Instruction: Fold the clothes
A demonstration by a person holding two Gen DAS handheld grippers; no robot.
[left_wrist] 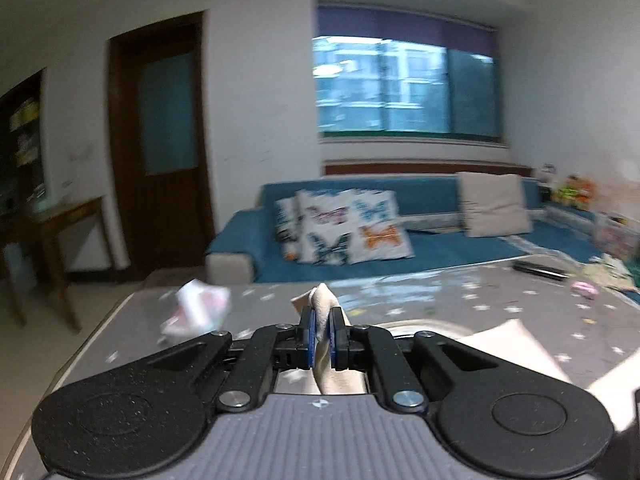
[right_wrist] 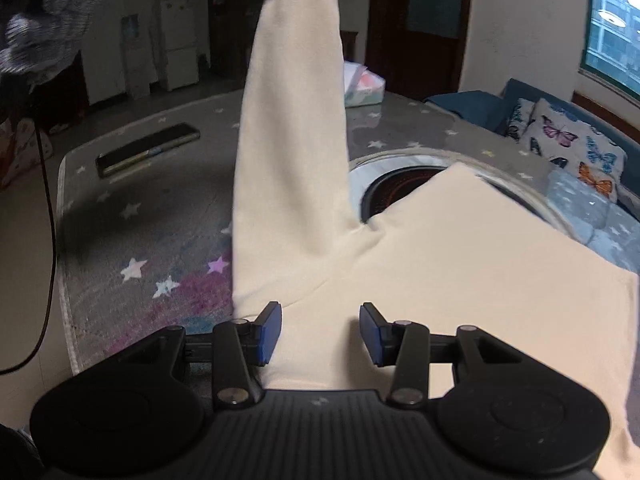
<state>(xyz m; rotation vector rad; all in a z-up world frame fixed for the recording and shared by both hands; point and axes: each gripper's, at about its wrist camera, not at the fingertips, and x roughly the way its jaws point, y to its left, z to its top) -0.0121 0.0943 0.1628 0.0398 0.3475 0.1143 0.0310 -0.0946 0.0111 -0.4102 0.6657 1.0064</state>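
Observation:
A cream garment (right_wrist: 460,264) lies spread on the star-patterned table (right_wrist: 132,216). One long part of it (right_wrist: 292,132) is lifted straight up out of the right wrist view's top edge. My left gripper (left_wrist: 322,336) is shut on the end of that cream fabric (left_wrist: 322,308), which sticks out between the blue pads. My right gripper (right_wrist: 320,330) is open, low over the garment's near edge, with the cloth between and under its blue pads (right_wrist: 269,330).
A round dark opening (right_wrist: 400,188) in the table is partly covered by the garment. A dark remote (right_wrist: 148,148) lies at the left, a crumpled tissue pack (right_wrist: 366,84) at the far edge. A blue sofa with butterfly cushions (left_wrist: 344,228) stands beyond.

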